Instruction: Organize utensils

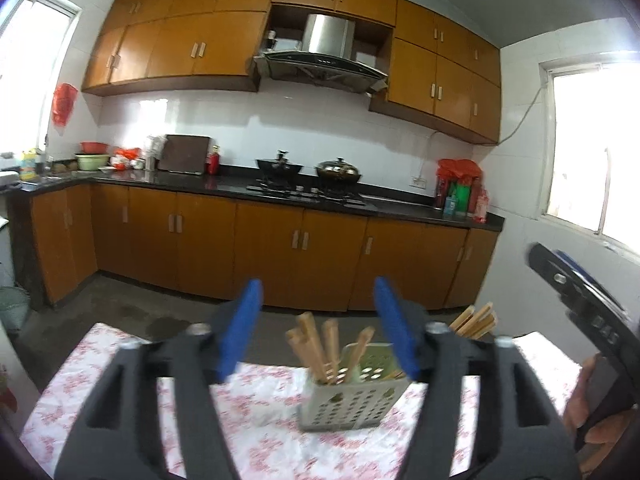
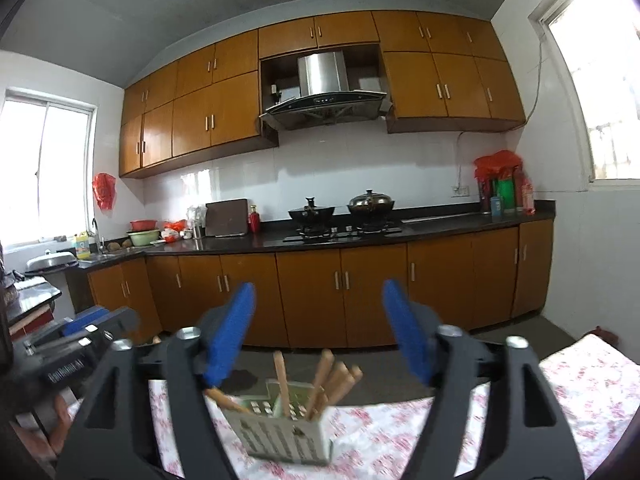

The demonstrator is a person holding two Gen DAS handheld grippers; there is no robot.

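Observation:
A pale perforated utensil holder (image 1: 346, 404) stands on the floral tablecloth (image 1: 256, 412), with several wooden chopsticks (image 1: 316, 346) upright in it. More chopstick ends (image 1: 474, 320) stick up behind my left gripper's right finger. My left gripper (image 1: 318, 320) is open and empty, raised above and before the holder. In the right wrist view the holder (image 2: 286, 432) and its chopsticks (image 2: 328, 380) sit just below my right gripper (image 2: 320, 332), which is open and empty. The right gripper's body (image 1: 584, 308) shows at the right edge of the left wrist view.
The table's far edge (image 1: 132, 330) drops to a grey floor. Beyond stand brown base cabinets (image 1: 280, 248), a dark counter with a hob and two pots (image 1: 312, 172), and windows on both sides. The left gripper's body (image 2: 76, 344) is at the left of the right wrist view.

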